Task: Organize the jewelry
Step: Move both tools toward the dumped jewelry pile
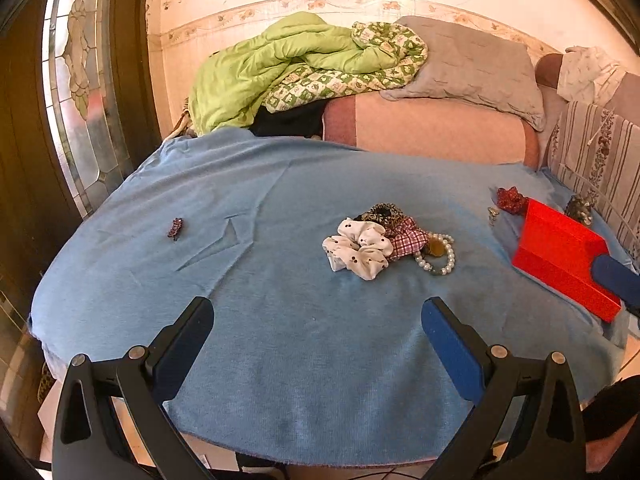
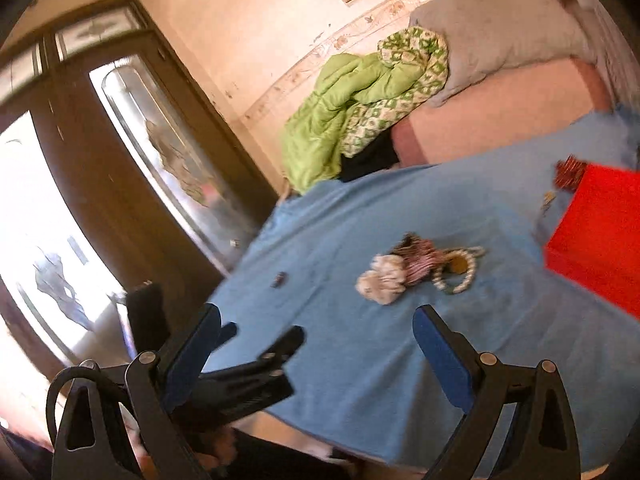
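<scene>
Scrunchies (image 1: 362, 250) lie ahead of the gaping left claw (image 1: 318, 322).

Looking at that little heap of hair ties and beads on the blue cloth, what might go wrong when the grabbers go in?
The pearl bracelet lies against the checked scrunchie and white scrunchie, so a grasp may drag several at once. The blue cloth has creases and could bunch up in the open jaws. The small dark clip lies far from the red box and might be overlooked.
</scene>
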Tool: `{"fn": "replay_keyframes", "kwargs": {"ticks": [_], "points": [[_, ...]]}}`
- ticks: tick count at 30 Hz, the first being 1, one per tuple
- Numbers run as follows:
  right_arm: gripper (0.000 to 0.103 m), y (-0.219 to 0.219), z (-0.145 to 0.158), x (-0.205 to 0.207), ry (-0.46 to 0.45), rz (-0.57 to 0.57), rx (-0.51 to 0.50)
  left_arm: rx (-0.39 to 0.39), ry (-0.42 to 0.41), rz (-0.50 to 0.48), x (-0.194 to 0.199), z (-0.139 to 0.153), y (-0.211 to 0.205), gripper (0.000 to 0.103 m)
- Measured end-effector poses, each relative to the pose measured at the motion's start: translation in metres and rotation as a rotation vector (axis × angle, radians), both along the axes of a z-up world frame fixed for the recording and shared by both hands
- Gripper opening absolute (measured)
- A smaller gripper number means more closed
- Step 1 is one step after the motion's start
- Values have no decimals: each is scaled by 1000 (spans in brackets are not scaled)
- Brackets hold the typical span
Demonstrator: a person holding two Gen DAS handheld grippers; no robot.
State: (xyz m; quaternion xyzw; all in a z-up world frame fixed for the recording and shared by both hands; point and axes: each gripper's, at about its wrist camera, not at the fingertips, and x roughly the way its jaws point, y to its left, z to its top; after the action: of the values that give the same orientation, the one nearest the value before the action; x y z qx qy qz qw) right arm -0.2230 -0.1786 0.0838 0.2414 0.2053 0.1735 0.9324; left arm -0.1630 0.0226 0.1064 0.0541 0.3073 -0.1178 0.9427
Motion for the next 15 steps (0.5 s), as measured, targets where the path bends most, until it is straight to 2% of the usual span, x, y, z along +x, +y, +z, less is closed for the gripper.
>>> {"fn": "replay_keyframes", "kwargs": {"ticks": [3,6,10,15], "points": [[99,1,-3,0,5,24,76,3,3,4,0,-1,2,103],[99,5,-3,0,10,39,87,9,6,9,1,-2,3,103],[99,11,-1,-1,12,33,64,21,12,18,2,-5,4,103],[99,15,3,1,13,-4,-17,30,20,25,6,-7,6,103]]}}
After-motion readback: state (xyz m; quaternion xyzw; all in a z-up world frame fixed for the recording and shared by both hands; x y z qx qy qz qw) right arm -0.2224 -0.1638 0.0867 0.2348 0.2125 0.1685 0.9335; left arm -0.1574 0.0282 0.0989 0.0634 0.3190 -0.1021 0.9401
